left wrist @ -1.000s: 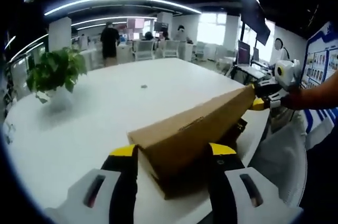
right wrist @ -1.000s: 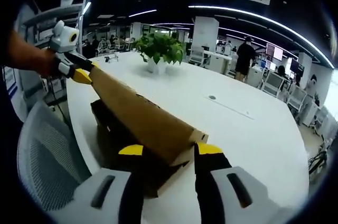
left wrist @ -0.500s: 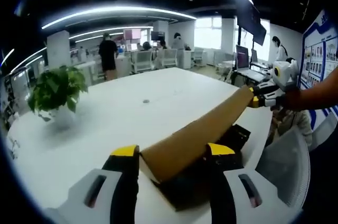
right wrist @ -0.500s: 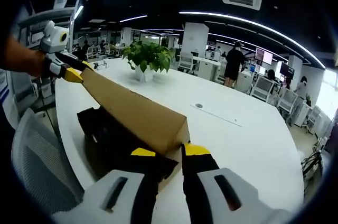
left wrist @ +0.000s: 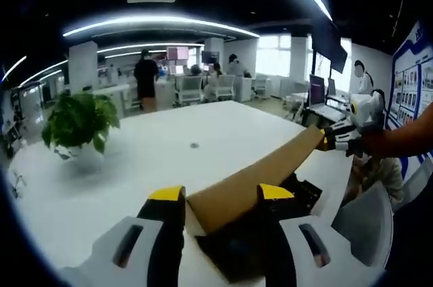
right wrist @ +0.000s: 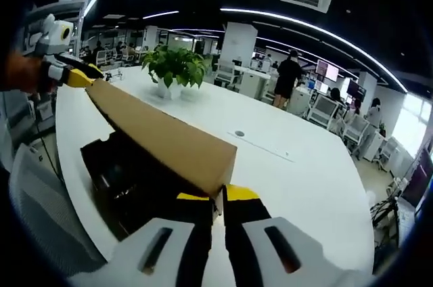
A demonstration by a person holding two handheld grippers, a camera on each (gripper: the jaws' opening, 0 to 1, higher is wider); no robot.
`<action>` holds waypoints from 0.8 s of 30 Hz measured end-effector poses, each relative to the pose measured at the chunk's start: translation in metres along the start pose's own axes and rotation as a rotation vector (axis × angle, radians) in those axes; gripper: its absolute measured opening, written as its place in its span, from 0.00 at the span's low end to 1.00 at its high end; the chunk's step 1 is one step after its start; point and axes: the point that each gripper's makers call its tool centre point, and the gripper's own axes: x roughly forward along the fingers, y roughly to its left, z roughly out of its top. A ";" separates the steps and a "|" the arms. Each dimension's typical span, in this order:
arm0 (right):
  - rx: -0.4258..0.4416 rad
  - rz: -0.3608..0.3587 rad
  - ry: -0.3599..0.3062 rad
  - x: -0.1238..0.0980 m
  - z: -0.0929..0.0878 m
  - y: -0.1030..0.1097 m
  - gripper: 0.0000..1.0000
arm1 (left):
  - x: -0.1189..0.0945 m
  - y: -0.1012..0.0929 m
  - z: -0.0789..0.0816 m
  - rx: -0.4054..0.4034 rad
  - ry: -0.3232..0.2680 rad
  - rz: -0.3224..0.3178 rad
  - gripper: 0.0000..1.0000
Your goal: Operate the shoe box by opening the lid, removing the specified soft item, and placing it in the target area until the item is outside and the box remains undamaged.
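Bright ceiling light strips [left wrist: 155, 21] glare on the white counter [left wrist: 169, 138]; fisheye bending curves the edges; distant office soft.

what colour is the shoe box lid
Plain cardboard brown lid, clearest in the right gripper view.

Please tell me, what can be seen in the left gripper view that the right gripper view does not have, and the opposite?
Left gripper view: a blue poster wall and desk monitors behind the right gripper.

Right gripper view: a grey mesh chair back and the left gripper.

Both: the raised cardboard lid, held at each end, the dark box interior, the potted plant and the white table.
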 end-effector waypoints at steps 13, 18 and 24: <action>0.016 0.002 0.018 0.004 0.006 -0.008 0.01 | -0.022 0.014 -0.098 -0.076 0.210 0.059 0.33; 0.020 0.007 0.023 0.005 0.007 -0.009 0.01 | -0.011 0.002 -0.133 -0.102 0.319 0.028 0.30; 0.033 0.015 0.033 0.009 0.011 -0.013 0.01 | -0.002 0.008 -0.160 -0.121 0.396 0.045 0.23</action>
